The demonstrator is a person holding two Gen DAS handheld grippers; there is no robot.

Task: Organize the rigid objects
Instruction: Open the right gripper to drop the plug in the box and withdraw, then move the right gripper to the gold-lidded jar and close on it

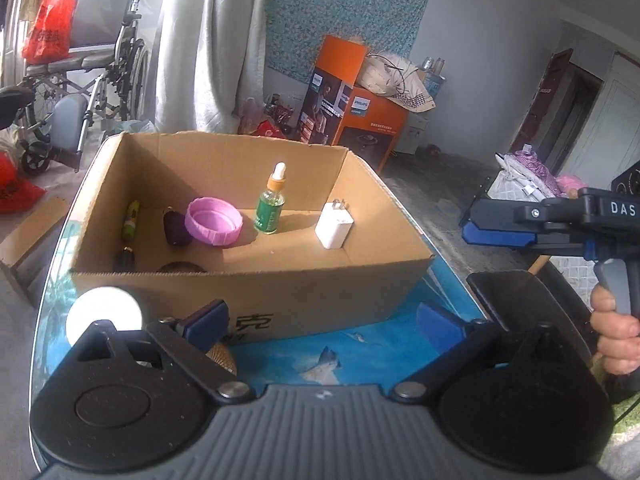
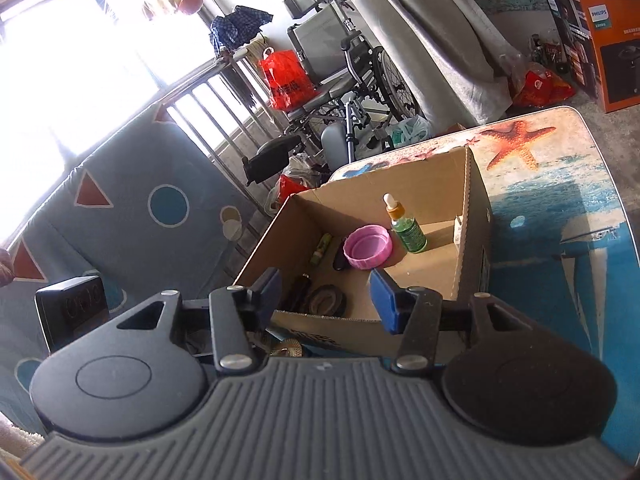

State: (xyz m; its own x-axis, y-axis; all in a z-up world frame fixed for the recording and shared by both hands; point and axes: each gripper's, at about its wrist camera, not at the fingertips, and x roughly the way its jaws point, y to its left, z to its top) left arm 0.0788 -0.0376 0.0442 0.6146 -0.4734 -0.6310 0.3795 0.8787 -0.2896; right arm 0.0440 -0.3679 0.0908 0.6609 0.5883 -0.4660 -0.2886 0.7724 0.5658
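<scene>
Both hand-held grippers, left (image 1: 320, 318) and right (image 2: 324, 296), sit spread and empty; cardboard box (image 1: 256, 292) looks loaded, so next pick is probably the round gold thing (image 1: 222, 356) lower left.

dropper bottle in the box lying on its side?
No, the green dropper bottle stands upright on the floor of the cardboard box.

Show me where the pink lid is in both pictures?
Left wrist view: the pink lid lies in the box, left of centre.
Right wrist view: the pink lid lies mid-picture, in the same box.
Shared landmark: the green dropper bottle stands just right of it.
</scene>
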